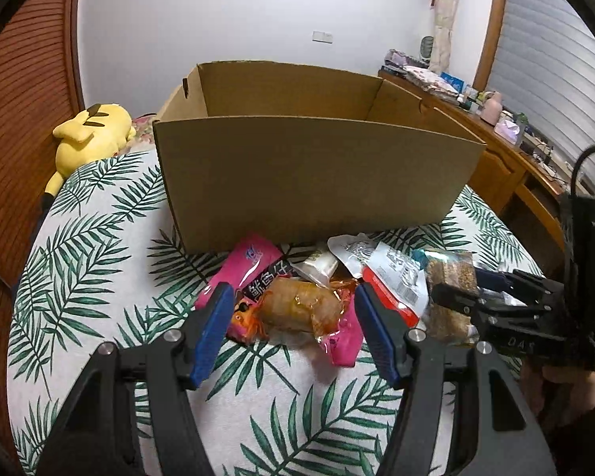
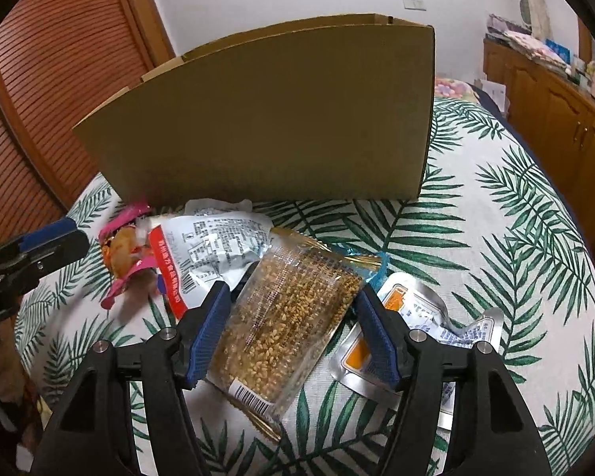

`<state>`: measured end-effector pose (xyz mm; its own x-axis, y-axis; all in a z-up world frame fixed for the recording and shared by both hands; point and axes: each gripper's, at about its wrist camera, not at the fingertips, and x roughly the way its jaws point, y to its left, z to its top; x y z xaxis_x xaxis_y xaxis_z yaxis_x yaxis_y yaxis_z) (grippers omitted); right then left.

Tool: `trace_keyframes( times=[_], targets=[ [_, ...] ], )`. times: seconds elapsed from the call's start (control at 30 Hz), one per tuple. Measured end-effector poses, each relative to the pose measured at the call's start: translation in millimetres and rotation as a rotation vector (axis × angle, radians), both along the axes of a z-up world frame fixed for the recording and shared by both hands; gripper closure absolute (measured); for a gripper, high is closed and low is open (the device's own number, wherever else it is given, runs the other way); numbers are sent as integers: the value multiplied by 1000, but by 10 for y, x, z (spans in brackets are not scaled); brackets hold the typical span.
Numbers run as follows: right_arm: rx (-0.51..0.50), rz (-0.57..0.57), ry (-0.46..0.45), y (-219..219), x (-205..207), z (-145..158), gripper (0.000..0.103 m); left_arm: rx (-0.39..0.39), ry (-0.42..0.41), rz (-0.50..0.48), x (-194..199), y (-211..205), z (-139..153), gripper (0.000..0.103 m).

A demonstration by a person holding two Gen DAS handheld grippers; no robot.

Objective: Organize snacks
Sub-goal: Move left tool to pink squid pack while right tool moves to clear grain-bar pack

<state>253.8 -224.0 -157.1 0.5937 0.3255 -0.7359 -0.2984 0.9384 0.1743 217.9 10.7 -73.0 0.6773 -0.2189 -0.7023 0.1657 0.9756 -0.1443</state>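
Note:
An open cardboard box (image 1: pixel 313 182) stands on the leaf-print bed; it also shows in the right wrist view (image 2: pixel 273 119). Snack packs lie in front of it. My left gripper (image 1: pixel 293 309) is open around a clear orange-brown pack (image 1: pixel 301 309) that lies on a pink pack (image 1: pixel 246 265). My right gripper (image 2: pixel 293 313) is open, its pads on either side of a clear sesame-bar pack (image 2: pixel 285 317); the same gripper (image 1: pixel 452 297) and bar (image 1: pixel 450 273) show in the left wrist view. A white-and-red pack (image 2: pixel 214 250) lies between the two piles.
Silver-and-orange foil packs (image 2: pixel 416 317) lie right of the sesame bar. A yellow plush toy (image 1: pixel 91 135) lies at the bed's far left. A wooden cabinet (image 2: pixel 555 91) with clutter runs along the right wall. A slatted wooden door (image 2: pixel 59 59) is at the left.

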Motion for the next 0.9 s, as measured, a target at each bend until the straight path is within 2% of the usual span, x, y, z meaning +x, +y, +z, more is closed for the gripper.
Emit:
trace_keyframes(
  times=[0.17, 0.47, 0.7, 0.9],
  targets=[
    [-11, 5, -6, 29, -1, -65, 35, 2, 21, 56, 119, -20, -66, 40],
    [-1, 5, -17, 32, -20, -66, 35, 52, 72, 180, 314, -62, -231, 40],
    [-2, 8, -21, 21, -47, -66, 35, 116, 90, 159, 274, -125, -222, 39],
    [-1, 8, -22, 9, -46, -67, 35, 113, 116, 147, 151, -57, -219, 39]
  ],
)
